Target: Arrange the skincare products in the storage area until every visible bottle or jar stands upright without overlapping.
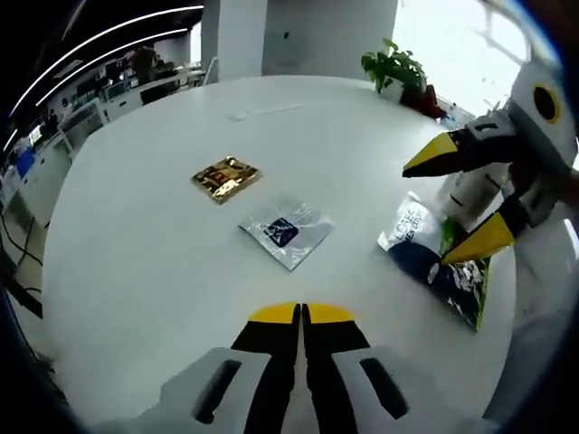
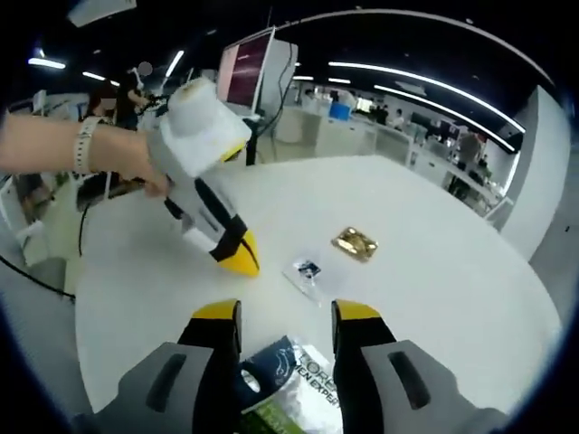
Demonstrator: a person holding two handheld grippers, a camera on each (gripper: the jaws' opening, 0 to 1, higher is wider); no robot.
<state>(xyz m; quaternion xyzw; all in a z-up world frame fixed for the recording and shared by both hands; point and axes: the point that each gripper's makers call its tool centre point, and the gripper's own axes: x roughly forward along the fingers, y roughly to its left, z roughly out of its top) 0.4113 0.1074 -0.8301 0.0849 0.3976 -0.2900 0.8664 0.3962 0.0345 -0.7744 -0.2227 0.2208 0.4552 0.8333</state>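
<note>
On the round white table (image 1: 136, 235), seen from the left gripper view, a gold foil packet (image 1: 224, 177) lies far left of centre. A clear sachet with a dark label (image 1: 286, 230) lies just right of it and nearer, apart from it. Further right, a blue, white and green pouch (image 1: 436, 258) lies flat near the table's right edge, and a white bottle (image 1: 470, 192) stands just beyond it. A potted plant (image 1: 395, 70) sits at the far edge. Nothing lies between the packets.

The left gripper (image 1: 301, 314) hovers over the near table with its yellow-tipped jaws pressed together, holding nothing. The right gripper (image 1: 463, 194) enters from the right, jaws spread wide, one tip above the bottle and the other over the pouch; I cannot tell whether either touches.

In the right gripper view, the right gripper (image 2: 284, 312) has its jaws apart on either side of the pouch (image 2: 288, 380), whose top sits between them.
</note>
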